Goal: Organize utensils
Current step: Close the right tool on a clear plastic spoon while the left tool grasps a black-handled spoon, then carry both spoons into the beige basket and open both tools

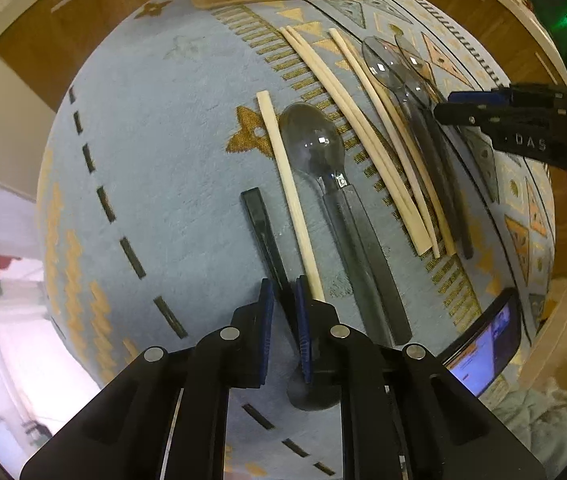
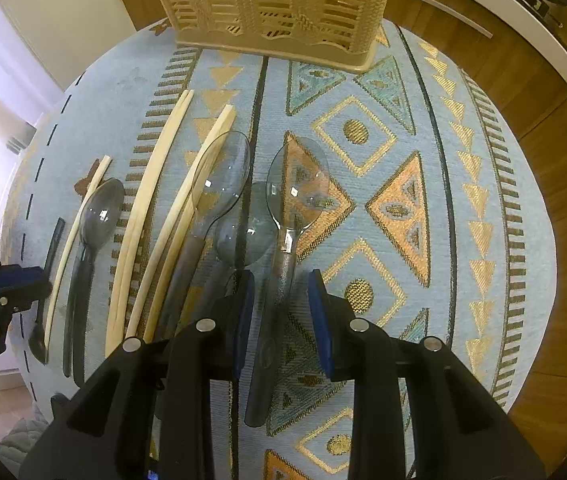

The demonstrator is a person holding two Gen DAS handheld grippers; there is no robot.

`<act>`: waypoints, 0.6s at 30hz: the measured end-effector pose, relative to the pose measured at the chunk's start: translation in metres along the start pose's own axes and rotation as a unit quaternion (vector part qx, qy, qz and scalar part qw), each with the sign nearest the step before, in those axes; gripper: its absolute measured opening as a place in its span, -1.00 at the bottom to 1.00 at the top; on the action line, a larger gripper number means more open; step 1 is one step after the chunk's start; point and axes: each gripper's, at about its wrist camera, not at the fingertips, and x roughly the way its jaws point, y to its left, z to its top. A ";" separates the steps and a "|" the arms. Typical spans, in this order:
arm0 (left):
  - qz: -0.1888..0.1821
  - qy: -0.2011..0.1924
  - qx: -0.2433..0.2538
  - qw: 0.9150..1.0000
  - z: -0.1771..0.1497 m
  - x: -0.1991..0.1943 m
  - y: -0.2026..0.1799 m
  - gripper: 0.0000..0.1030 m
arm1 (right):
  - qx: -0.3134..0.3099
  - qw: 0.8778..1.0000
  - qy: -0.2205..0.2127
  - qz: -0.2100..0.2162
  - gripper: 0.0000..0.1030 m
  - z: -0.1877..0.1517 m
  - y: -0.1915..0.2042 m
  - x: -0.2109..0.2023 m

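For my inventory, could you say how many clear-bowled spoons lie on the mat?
4 spoons: one at left beside a lone chopstick, three clustered right; none seems hidden.

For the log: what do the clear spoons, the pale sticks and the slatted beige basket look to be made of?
Clear-bowled spoon: likely smoked transparent plastic, glossy; the rug pattern shows through and window glints sit on the bowl. Handle looks dark and matte.
Pale chopsticks: probably bare wood or bamboo, matte cream, no shine.
Slatted beige basket: seemingly moulded plastic with a woven-look texture; slats look uniform.
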 end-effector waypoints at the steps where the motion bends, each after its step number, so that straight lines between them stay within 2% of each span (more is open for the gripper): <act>1: 0.004 0.001 0.005 1.000 0.002 -0.001 -0.002 -0.85 | 0.000 1.000 0.005 0.001 -0.51 0.002 0.000 0.000; 4: 0.018 -0.004 0.018 1.000 0.006 0.001 -0.009 -0.88 | 0.001 1.000 0.012 0.000 -0.62 0.006 -0.002 0.001; 5: 0.019 -0.009 0.017 1.000 0.007 0.001 -0.010 -0.89 | 0.002 1.000 0.013 0.001 -0.77 0.008 -0.003 0.001; 9: 0.008 -0.048 -0.003 0.999 0.012 -0.007 -0.001 -0.90 | 0.022 0.999 0.015 0.025 -0.80 0.015 -0.015 0.000; 11: -0.011 -0.084 -0.017 0.996 0.019 -0.017 0.005 -0.90 | 0.034 0.999 0.011 0.037 -0.80 0.017 -0.023 -0.002; 13: -0.031 -0.119 -0.031 0.992 0.026 -0.027 0.010 -0.90 | 0.045 0.998 -0.003 0.045 -0.80 0.020 -0.030 -0.004; 18: -0.061 -0.216 -0.061 0.973 0.042 -0.052 0.021 -0.89 | 0.059 0.993 -0.058 0.083 -0.80 0.027 -0.039 -0.020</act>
